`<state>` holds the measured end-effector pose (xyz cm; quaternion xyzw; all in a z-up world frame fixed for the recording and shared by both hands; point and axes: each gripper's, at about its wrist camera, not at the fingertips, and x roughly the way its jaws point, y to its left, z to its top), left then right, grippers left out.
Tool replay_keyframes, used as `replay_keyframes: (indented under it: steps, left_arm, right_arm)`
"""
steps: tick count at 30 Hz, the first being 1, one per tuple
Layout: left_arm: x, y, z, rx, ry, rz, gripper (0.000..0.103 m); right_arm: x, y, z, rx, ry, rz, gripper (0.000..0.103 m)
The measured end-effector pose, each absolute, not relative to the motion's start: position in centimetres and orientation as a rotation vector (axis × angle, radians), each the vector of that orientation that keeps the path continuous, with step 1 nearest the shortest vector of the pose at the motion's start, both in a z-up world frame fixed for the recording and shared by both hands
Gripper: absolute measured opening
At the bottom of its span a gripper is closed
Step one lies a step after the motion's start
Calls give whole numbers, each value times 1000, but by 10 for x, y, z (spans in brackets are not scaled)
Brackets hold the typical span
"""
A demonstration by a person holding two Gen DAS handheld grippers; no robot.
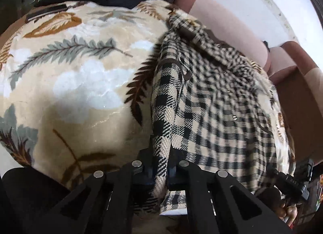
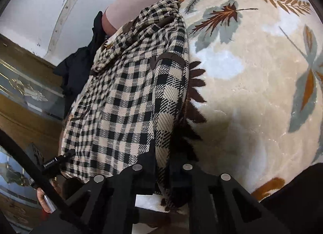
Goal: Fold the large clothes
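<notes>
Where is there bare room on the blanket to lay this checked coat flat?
The open stretch is the leaf-print blanket beside the checked coat, running away from both grippers. It is crowded on the coat's other side: black clothes and the pink sofa back hem it in there. The left gripper and right gripper both pinch the coat's edge.
</notes>
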<state>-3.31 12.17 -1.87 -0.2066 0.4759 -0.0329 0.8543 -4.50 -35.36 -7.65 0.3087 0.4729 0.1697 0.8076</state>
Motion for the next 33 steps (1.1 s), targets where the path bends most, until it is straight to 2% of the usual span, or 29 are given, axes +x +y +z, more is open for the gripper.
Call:
replay_keyframes:
  steps: [6,11,19,25,29,33]
  left_arm:
    - [-64,107,7,-365,952,-136,6]
    - [-88,116,6,-402,966,-166,6]
    - [-79,118,20,-398,961,-184,6]
    - [-20,125,50,-371,911,-168,6]
    - [49,127,68,-340,870,-129,6]
    - [141,126,69,-386,885,-98,6]
  right_arm:
    - [-58,-364,-61,746,981,427,8]
    - [-82,-370,-55,745,992,442,7]
    - [-73,-366,-33,700,964,493,7]
    - [-11,-361,13,641,887,550,7]
    - [55,-357,38,613,821,509,7]
    - [121,-358,35,633,804,440,7]
